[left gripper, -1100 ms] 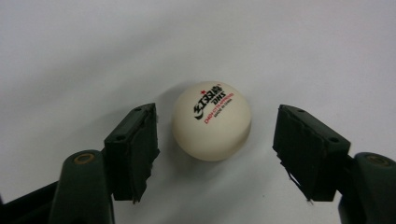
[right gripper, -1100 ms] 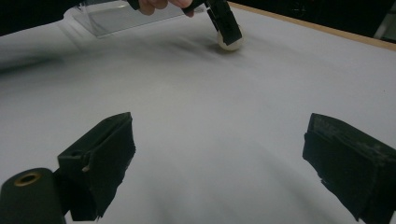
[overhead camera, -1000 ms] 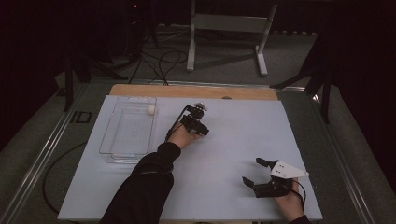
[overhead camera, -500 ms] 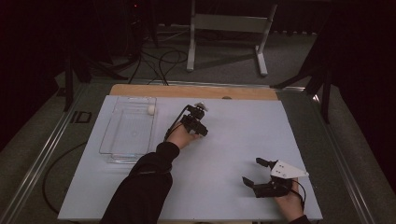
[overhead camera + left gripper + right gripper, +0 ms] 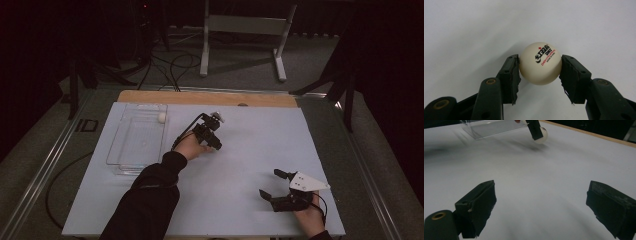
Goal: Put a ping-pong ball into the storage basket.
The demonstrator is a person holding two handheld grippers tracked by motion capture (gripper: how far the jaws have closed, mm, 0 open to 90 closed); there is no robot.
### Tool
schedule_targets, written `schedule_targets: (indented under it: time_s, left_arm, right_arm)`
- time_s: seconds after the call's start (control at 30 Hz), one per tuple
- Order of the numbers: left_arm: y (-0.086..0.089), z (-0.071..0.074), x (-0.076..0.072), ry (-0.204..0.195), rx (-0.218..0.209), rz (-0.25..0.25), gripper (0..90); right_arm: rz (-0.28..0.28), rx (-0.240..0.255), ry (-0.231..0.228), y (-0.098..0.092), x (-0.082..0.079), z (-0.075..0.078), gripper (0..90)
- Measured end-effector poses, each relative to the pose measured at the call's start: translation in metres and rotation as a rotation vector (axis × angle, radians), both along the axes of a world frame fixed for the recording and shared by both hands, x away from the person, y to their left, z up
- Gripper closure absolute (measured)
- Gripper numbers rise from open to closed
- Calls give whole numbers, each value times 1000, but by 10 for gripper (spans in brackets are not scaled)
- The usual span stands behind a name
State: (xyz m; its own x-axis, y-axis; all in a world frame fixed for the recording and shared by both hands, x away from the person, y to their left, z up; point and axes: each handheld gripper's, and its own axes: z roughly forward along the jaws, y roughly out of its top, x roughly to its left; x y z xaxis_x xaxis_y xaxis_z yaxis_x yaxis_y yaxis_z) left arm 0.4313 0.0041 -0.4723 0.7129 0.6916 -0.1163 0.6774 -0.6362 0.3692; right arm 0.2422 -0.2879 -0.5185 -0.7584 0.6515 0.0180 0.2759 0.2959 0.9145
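**A light ball held at its widest part**

The left gripper (image 5: 540,66) had its two black jaws pressed on a white table-tennis ball (image 5: 540,63), one pad on each side, at about the middle height of the ball; the jaws had just been closing and the ball was between them. In the high view the left gripper (image 5: 214,131) stood near the centre of the white table (image 5: 260,150), a little to the right of the clear plastic tray (image 5: 120,150), and the ball (image 5: 218,118) showed as a pale spot at its tip; a second white ball (image 5: 161,117) lay in the far corner of that tray. From the right gripper view the held ball (image 5: 542,135) seemed to be just above the table surface, or touching it; I could not tell which.

The right gripper (image 5: 276,189) rested near the front right of the table with its jaws spread wide and nothing between them.

I judged the ball to be very light, hollow, smooth and rather slippery; too strong a squeeze could dent it, and a grip off the middle could shoot it out; so the best hold was across its widest part, gently, as it was here.
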Motion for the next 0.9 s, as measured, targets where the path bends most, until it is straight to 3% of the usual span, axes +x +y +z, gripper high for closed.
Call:
schedule_targets:
  time_s: [0.17,0.43,0.9]
  left_arm:
    - [-1,4,-7,12,5,-62,516]
    - [1,8,-15,18,6,-99,516]
    - [14,19,-33,32,35,-207,516]
  right_arm:
    - [0,-1,-1,0,0,0,90]
    - [0,-2,-1,0,0,0,91]
    - [-3,-3,-1,0,0,0,91]
